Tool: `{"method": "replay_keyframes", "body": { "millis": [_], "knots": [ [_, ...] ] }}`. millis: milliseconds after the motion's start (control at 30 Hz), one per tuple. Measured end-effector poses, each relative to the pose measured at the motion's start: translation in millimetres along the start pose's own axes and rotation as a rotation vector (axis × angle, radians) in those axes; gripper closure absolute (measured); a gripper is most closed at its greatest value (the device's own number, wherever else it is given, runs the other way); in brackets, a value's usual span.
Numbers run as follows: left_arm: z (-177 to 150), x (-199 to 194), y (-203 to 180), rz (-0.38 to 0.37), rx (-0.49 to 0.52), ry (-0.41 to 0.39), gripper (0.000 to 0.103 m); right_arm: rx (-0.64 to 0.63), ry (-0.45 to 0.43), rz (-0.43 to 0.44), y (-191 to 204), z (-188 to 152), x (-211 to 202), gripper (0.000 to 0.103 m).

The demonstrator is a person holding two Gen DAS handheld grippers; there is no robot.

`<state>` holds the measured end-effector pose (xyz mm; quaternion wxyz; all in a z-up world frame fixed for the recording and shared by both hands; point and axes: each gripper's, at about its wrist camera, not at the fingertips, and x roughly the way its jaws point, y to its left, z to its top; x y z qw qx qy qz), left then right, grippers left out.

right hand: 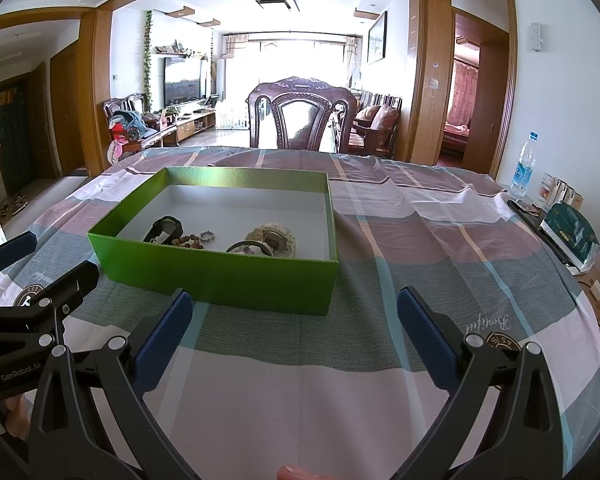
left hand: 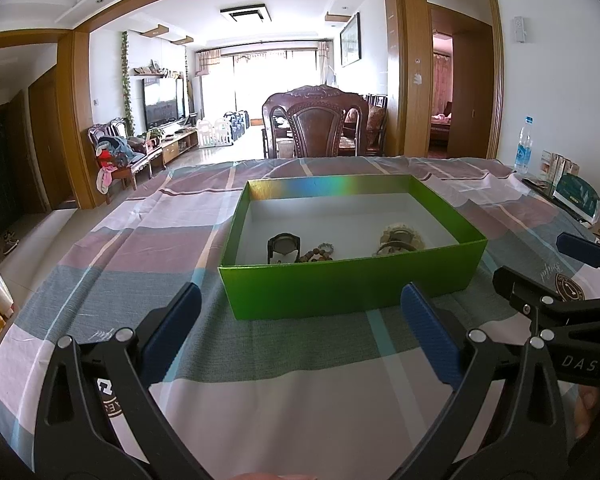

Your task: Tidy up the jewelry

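Two grippers hang low over the cloth-covered bench point(right hand: 440, 216), side by side and both pointed at a green box point(left hand: 340, 286) that stands open on the striped cloth. The left gripper point(left hand: 300, 338) has its jaws wide apart with nothing between them, its blue pads hovering just short of the box's near wall. The right gripper point(right hand: 294, 336) likewise has its jaws spread and empty, with the box ahead and to its left. Inside the box, on the white floor, the jewelry lies toward the near wall: a black watch point(right hand: 165, 230) at the left, a string of brown beads point(right hand: 188, 241) just beside it, a small silvery ring-shaped piece point(right hand: 206, 236) next to the beads, and a pale watch point(right hand: 274, 237) at the right with a dark bangle point(right hand: 247, 247) against it. Beyond the bench stands a carved dark wooden chair point(right hand: 302, 114), and a water bottle point(right hand: 523, 166) stands at the far right edge of the bench.
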<state>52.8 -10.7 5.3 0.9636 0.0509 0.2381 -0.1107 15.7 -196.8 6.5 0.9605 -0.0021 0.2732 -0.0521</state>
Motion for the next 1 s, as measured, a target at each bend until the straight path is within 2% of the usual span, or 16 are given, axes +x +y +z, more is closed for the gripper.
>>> {"method": "replay_keyframes", "body": {
  "millis": [1000],
  "knots": [
    [-7.2,1.4,-0.9,0.013,0.002,0.032,0.004,0.001,0.006,0.010,-2.4,-5.8,-0.3,0.003]
  ]
}}
